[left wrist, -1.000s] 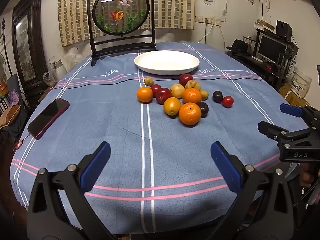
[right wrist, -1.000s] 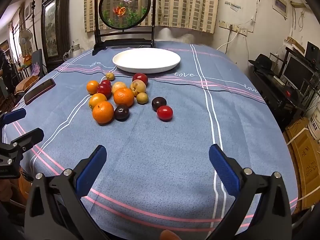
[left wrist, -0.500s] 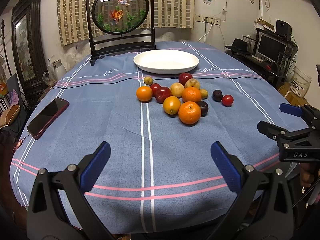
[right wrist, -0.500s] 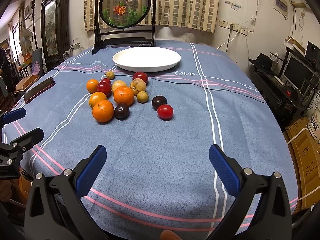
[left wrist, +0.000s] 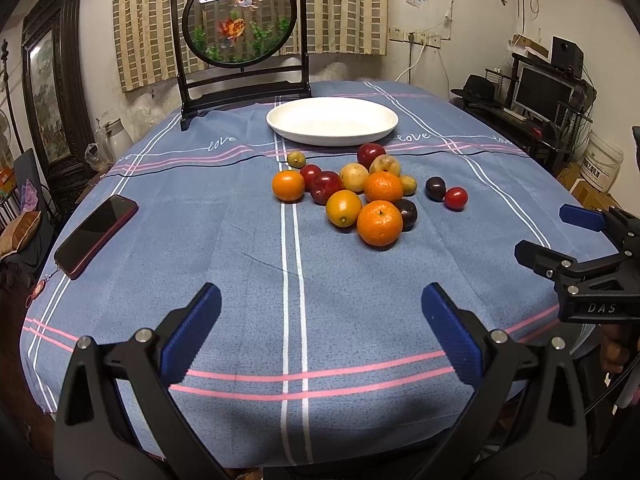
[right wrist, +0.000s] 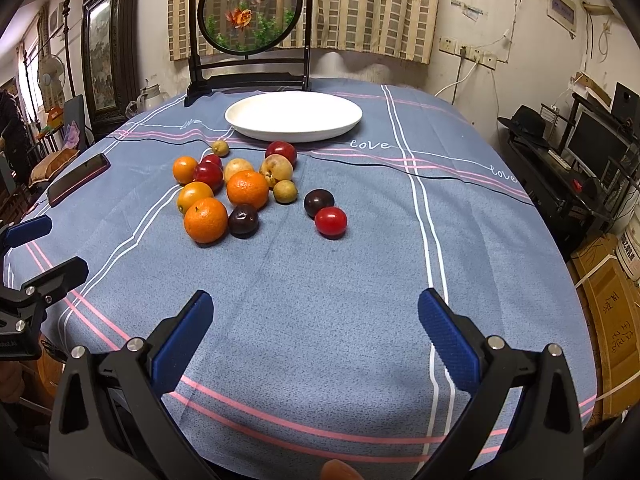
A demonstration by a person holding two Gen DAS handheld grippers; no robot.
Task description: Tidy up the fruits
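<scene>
With both hand-held grippers spread apart and empty, approach the outlying glossy red round tomato first, clear of the shallow white oval plate.

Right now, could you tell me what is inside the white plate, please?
Nothing shows in the white plate; its near rim hides a strip of the inside. The fruit pile lies on the tablecloth in front.

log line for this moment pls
stage: pre-grasp | left gripper: open, empty | right gripper: open, empty | fruits: clustered on tablecloth | white plate: no fruit in it
</scene>
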